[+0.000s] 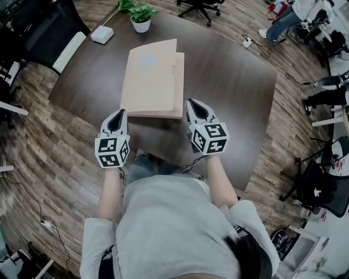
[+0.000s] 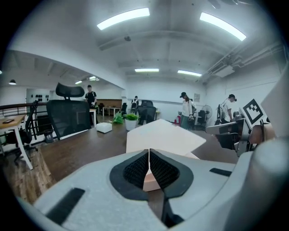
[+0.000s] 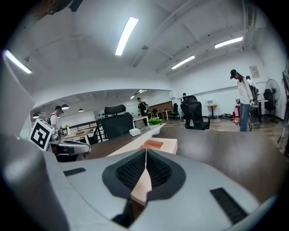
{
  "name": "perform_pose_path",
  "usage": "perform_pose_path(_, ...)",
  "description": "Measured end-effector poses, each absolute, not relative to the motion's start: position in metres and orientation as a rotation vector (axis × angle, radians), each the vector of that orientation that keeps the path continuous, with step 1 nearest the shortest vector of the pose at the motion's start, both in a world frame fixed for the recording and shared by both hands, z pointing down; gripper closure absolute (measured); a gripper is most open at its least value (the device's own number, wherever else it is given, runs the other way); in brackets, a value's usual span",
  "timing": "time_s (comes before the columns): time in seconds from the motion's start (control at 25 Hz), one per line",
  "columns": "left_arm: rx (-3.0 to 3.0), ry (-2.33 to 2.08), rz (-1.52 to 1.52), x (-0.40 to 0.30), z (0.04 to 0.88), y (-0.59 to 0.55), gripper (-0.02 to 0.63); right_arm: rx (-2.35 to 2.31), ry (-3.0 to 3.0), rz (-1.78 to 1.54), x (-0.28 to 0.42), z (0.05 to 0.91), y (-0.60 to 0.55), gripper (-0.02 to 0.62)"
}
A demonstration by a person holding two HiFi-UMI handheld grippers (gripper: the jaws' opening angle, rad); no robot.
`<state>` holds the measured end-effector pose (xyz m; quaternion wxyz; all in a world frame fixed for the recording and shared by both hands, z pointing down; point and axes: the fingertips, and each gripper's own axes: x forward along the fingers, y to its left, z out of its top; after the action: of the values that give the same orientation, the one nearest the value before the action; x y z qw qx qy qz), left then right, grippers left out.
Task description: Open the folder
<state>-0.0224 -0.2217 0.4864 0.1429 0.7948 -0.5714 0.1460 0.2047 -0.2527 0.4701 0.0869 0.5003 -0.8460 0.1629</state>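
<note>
Folder (image 1: 152, 76) (image 2: 162, 135) (image 3: 153, 145): beige card, lying near the middle of the dark table (image 1: 229, 82), at 12 o'clock from the person. The long side runs away from them.
Cover: in the left gripper view it rises as a tilted sheet above the lower leaf. From the head view the lower leaf shows as a strip along the folder's 3 o'clock edge.
Left gripper (image 1: 120, 113) (image 2: 148, 153): at the folder's 7 o'clock corner. Its jaws are drawn together to a thin slit, with a beige corner of the folder showing between the ribbed pads.
Right gripper (image 1: 191, 102) (image 3: 145, 154): at the folder's 5 o'clock corner. Its jaws are closed on a thin beige edge of the cover, which runs out from between the pads and back into the folder.
Potted plant (image 1: 142, 23): small white pot with green leaves, at 12 o'clock from the folder, near the table's far edge and apart from the folder.
White box (image 1: 102, 34): at 11 o'clock from the folder, just beside the plant.
Office chair (image 1: 202, 6): black, beyond the table at 1 o'clock, on the wood-plank floor (image 1: 60, 141).
</note>
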Motion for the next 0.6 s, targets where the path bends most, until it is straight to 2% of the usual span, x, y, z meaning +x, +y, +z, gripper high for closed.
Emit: perform_pose_path(0.6,2.400,-1.827,0.257,-0.019,0.400,-0.205,0.595,1.496,-2.606,0.333,0.213,0.421,-0.232,0.580)
